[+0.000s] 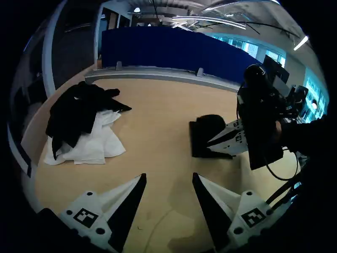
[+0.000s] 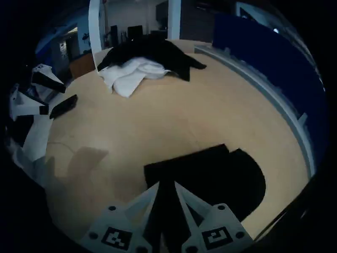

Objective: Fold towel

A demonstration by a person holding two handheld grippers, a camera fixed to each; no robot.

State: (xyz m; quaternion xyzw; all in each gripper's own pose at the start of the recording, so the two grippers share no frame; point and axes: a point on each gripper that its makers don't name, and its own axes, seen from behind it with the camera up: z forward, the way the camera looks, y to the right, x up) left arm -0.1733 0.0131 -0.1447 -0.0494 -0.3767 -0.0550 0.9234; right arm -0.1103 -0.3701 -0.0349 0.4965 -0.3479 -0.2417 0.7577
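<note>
Two hand-held grippers: both over a tan table (image 1: 160, 109).
Left hand-held gripper (image 1: 168, 179): fingers spread wide, nothing between them, bare table beneath.
Right hand-held gripper (image 2: 167, 187): fingers narrow, pinching the near edge of the towel (image 2: 210, 173).
Towel: black, folded, lying flat on the table, well apart from the pile (image 1: 84, 126).
Pile: black cloth heaped over white cloth, near the table's far edge.
Partition (image 1: 168, 48): dark blue, standing behind the table.

Bare table (image 1: 160, 114) between black towel (image 1: 206, 133) and clothes pile (image 1: 84, 126), blue partition (image 1: 177, 48) behind
</note>
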